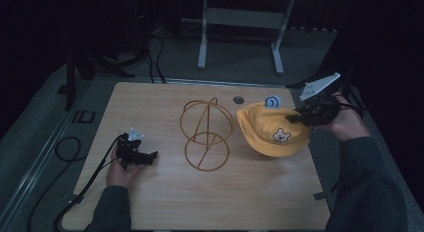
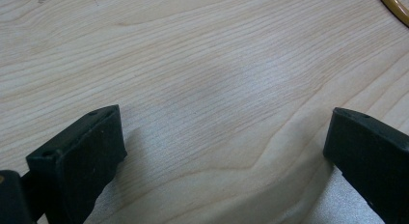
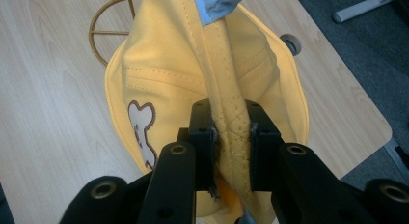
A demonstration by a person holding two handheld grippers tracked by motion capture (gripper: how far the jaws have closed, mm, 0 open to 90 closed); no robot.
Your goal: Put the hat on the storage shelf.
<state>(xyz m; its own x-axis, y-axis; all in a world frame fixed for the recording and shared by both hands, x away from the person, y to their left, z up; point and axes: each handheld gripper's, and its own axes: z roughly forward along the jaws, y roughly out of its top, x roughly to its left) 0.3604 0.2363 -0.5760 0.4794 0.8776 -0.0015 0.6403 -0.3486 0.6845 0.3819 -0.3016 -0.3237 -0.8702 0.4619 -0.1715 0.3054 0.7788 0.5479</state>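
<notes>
While the right tongs (image 3: 230, 137) pinch a fold of the yellow hat (image 1: 270, 129), the jaws sit clamped tight on the quilted brim, fabric bunched between both pads in the right gripper view. Hat lies at the right side of the table (image 1: 165, 202), crown bulging up, brim spread flat on the wood toward the front. Bear patch (image 1: 281, 136) faces the person's side. Small blue-white tag (image 1: 272, 101) sticks up at the hat's far edge. Right hand (image 1: 345, 123) holds its gripper level at the table's right edge, grey three-cornered plate (image 1: 320, 86) on top.

Gold wire stand (image 1: 206, 134) sits mid-table, just left of the hat, close but whether they touch I cannot tell. Round base ring lies flat on the wood, upper loops rise from it.

Left tongs (image 2: 222, 142) wide open, nothing between the jaws, bare wood grain under them. Left hand (image 1: 122, 164) rests on the table's left side, well apart from the stand, its cable (image 1: 85, 189) trailing off the front-left edge. Sliver of the gold ring shows at the top right corner of the left gripper view.

Small dark round grommet (image 1: 238, 99) in the tabletop behind the hat.
</notes>
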